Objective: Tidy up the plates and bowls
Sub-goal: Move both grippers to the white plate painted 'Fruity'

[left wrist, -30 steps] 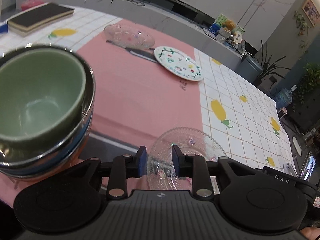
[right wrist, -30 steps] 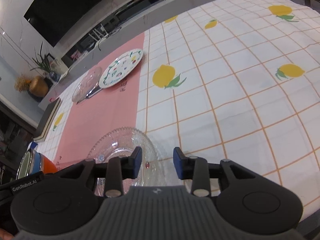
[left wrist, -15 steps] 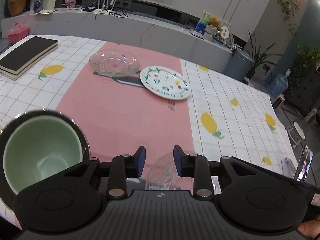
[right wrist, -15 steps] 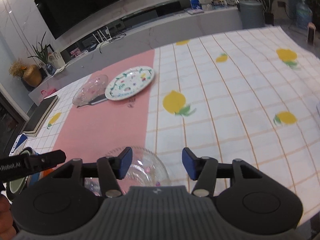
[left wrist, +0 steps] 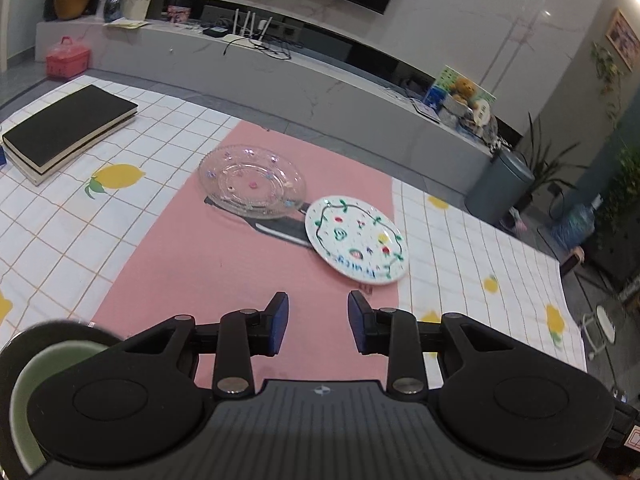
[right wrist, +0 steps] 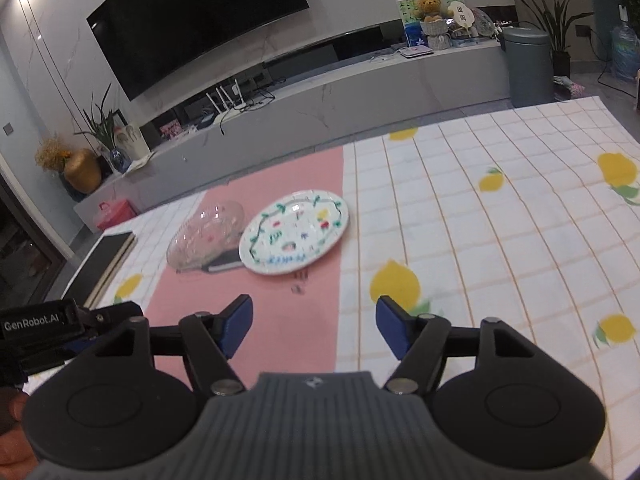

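Left wrist view: the left tool [left wrist: 318,322] hangs released and empty; a green bowl [left wrist: 28,392] sits nested at lower left, while a glass plate [left wrist: 252,180] and painted plate [left wrist: 356,240] wait mid-frame on the pink-runnered table [left wrist: 192,248].

Right wrist view: the right tool [right wrist: 314,326], jaws opening, carries nothing. Both plates lie uncollected centre-left, before a television [right wrist: 196,20] wall.

glass plate [left wrist: 252,181] left of, just beside, painted plate [left wrist: 356,240].

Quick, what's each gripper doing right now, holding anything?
Left gripper: open, nothing between its fingers, only pink cloth behind.
Right gripper: open and opening wider, nothing between its fingers.
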The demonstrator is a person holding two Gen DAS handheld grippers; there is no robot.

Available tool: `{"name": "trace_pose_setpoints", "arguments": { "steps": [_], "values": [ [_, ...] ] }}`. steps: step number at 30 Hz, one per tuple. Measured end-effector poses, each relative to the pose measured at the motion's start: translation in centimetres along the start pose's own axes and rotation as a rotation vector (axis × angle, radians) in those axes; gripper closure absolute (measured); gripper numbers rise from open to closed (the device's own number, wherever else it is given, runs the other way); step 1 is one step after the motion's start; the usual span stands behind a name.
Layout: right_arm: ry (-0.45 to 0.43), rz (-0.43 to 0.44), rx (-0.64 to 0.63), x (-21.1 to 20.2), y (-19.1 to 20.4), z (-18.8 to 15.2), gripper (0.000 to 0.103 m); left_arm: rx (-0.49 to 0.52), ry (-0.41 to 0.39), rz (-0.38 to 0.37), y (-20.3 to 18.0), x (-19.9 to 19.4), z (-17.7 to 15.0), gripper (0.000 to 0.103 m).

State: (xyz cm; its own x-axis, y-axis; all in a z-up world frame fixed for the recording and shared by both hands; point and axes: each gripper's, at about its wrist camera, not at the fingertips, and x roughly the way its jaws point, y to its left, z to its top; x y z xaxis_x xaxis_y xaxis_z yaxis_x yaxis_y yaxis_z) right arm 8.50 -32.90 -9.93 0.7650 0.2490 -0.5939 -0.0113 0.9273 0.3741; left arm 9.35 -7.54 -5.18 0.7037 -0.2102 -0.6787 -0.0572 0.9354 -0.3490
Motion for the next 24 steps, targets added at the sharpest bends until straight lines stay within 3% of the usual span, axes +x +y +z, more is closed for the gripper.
{"name": "trace_pose_setpoints", "arguments": {
  "steps": [9, 16, 24],
  "values": [
    [-0.001, 0.026, 0.024, 5.2, -0.4, 2.7, 0.036, -0.069, 0.044, 0.031, 0.2, 4.6, 1.3, 0.064],
    [0.019, 0.044, 0.057, 9.3, -1.5, 4.1, 0.039, -0.051, 0.048, 0.067, -0.6, 8.2, 1.5, 0.06],
    [0.072, 0.05, 0.143, 13.5, -3.6, 5.0, 0.053, -0.147, 0.06, 0.085, 0.3, 11.7, 2.0, 0.059]
  ]
}}
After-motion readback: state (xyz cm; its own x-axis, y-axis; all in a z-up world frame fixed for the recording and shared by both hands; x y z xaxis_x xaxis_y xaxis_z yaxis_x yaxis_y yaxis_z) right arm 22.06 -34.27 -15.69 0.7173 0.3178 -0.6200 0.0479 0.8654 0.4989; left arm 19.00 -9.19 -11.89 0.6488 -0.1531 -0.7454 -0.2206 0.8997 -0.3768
